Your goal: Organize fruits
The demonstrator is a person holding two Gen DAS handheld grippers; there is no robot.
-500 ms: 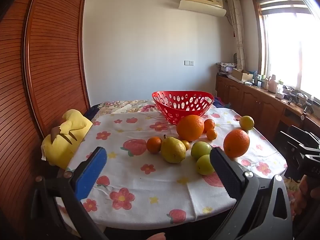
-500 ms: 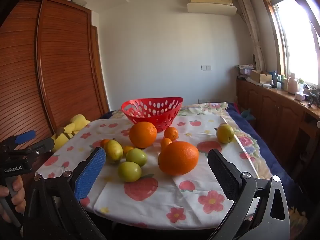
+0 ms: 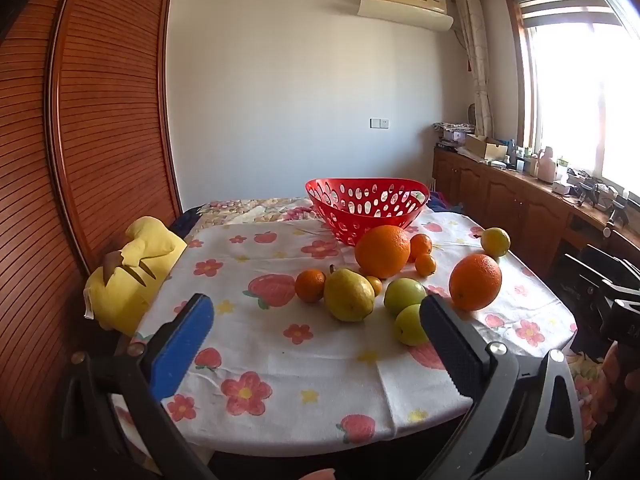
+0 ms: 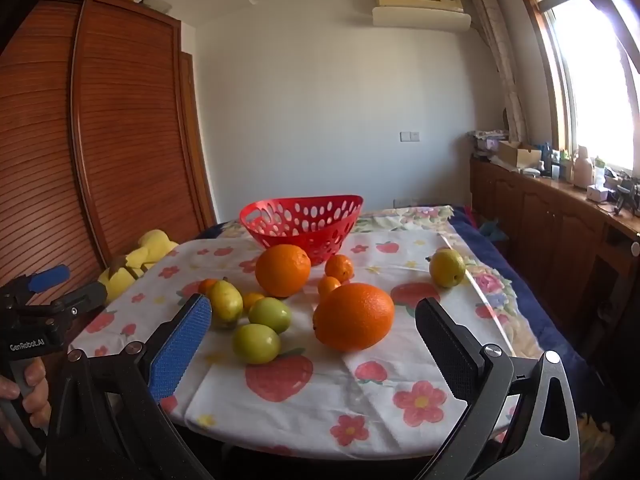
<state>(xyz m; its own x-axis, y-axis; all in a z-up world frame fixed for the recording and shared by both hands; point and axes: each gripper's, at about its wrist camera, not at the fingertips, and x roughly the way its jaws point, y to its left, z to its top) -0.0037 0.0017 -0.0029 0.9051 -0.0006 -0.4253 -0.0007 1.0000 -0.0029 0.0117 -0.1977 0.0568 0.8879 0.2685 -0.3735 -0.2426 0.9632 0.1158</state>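
A red perforated basket (image 3: 366, 208) (image 4: 304, 220) stands empty at the back of the table. In front of it lie two large oranges (image 3: 383, 251) (image 4: 354, 316), several small tangerines (image 3: 310, 286), a yellow pear (image 3: 348, 295) (image 4: 226, 302), two green fruits (image 3: 404, 296) (image 4: 256, 343) and a yellow-green fruit (image 3: 495, 241) (image 4: 447, 267) off to the right. My left gripper (image 3: 316, 320) is open and empty near the table's front edge. My right gripper (image 4: 312, 320) is open and empty, with the near large orange between its fingers' line of sight.
The table (image 3: 280, 360) has a flowered white cloth. A yellow plush toy (image 3: 132, 272) (image 4: 132, 260) sits at its left edge by the wooden wardrobe (image 3: 80, 140). A wooden sideboard (image 3: 520, 200) with clutter runs along the right wall under the window.
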